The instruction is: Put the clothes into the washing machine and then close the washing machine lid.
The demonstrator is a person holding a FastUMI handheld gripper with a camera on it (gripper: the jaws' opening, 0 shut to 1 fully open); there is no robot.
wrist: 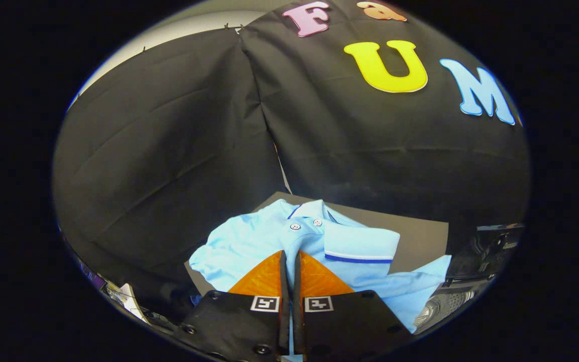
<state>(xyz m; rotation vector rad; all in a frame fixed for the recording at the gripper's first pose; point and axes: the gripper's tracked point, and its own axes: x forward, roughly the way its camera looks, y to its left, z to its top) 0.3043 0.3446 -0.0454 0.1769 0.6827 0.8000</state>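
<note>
Evidently gripper (289,259) pinches light-blue shirt (350,241); washing machine (470,281) just beside.

Shirt on the table, under our fingers

We see the shirt (319,241) on the table (420,236), our gripper (290,261) nearly closed on its fabric, the washing machine (450,301) right.

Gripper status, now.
Gripper: fingers nearly together, pinching a fold of the blue shirt that runs down between them.

Crumpled light-blue polo shirt (269,236) — seemingly pinched between the tongs (290,259).
</note>
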